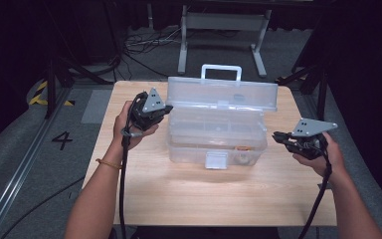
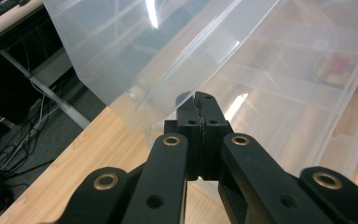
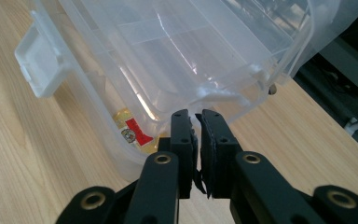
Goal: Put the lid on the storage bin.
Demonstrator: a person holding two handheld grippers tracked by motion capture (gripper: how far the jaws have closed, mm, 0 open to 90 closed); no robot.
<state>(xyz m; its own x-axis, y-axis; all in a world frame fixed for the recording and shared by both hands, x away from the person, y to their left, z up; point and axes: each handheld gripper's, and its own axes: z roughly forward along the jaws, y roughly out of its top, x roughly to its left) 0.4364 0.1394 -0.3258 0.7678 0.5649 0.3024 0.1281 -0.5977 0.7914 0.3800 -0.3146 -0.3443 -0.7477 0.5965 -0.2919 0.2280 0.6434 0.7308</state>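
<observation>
Both pairs of black fingers [image 2: 200,122] are sitting clenched with nothing between them. Left gripper [image 1: 165,108] is hovering just beside the open clear plastic toolbox [image 1: 216,134], which is standing mid-way on the light wooden table [image 1: 179,194]; right gripper [image 1: 277,136] is waiting near its other end, lid [image 1: 222,92] standing upright behind.

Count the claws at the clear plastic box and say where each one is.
2. The left claw sits shut at the clear box's left end, near the open lid. The right claw sits shut off the box's right end.
</observation>
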